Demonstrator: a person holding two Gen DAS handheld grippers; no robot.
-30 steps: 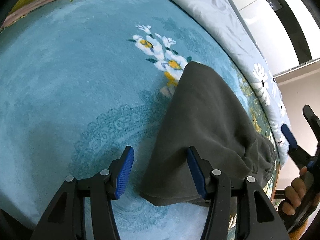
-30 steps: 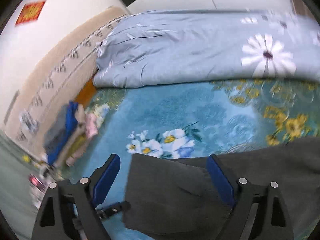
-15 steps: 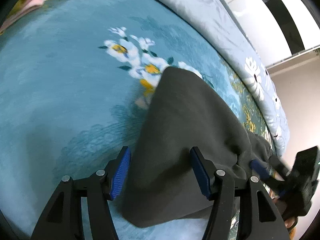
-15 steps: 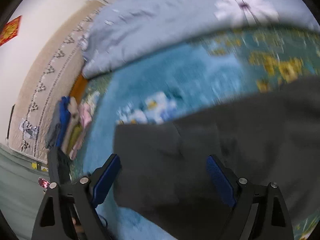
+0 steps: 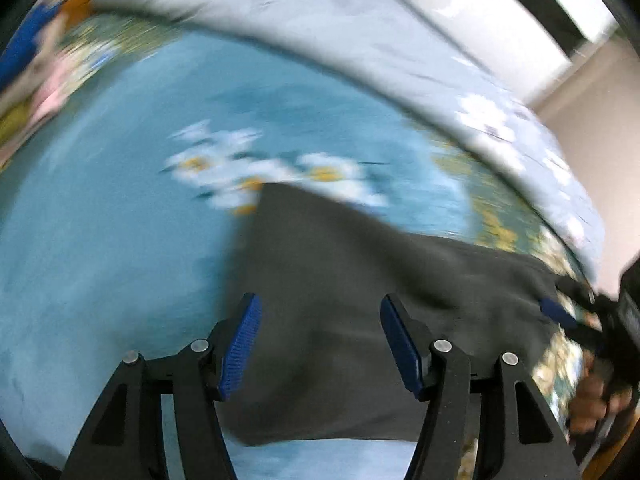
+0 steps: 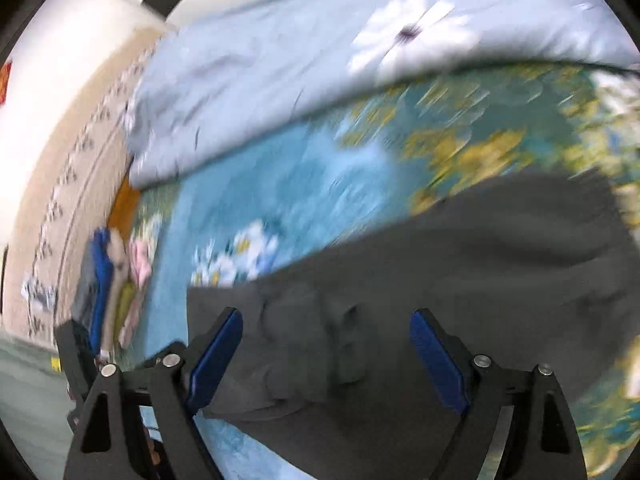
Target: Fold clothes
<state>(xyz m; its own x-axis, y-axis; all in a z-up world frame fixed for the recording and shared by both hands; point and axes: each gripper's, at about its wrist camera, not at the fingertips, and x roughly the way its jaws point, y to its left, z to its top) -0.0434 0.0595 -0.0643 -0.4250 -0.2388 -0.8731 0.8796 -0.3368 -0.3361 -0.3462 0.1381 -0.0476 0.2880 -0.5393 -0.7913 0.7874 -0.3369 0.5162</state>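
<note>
Both views were smeared by motion blur. In the left wrist view the left gripper [image 5: 320,344] stood at the bottom centre with its blue pads apart, nothing pinched between them; the dark grey garment [image 5: 352,300] lay spread below and beyond the pads, running from the middle of the frame to the right edge on the teal flowered bedspread [image 5: 120,220]. At the far right edge the right gripper [image 5: 568,312] came into view, with part of a hand [image 5: 596,396] under it. In the right wrist view the right gripper [image 6: 326,356] filled the bottom of the frame, its jaws wide but closing a little, clamped on nothing, the dark grey garment [image 6: 460,272] lying underneath and stretching to the right. A pale blue quilt [image 6: 280,60] lay bunched along the top of the frame, and a stack of folded clothes [image 6: 112,284] sat at the left edge of the bedspread.
</note>
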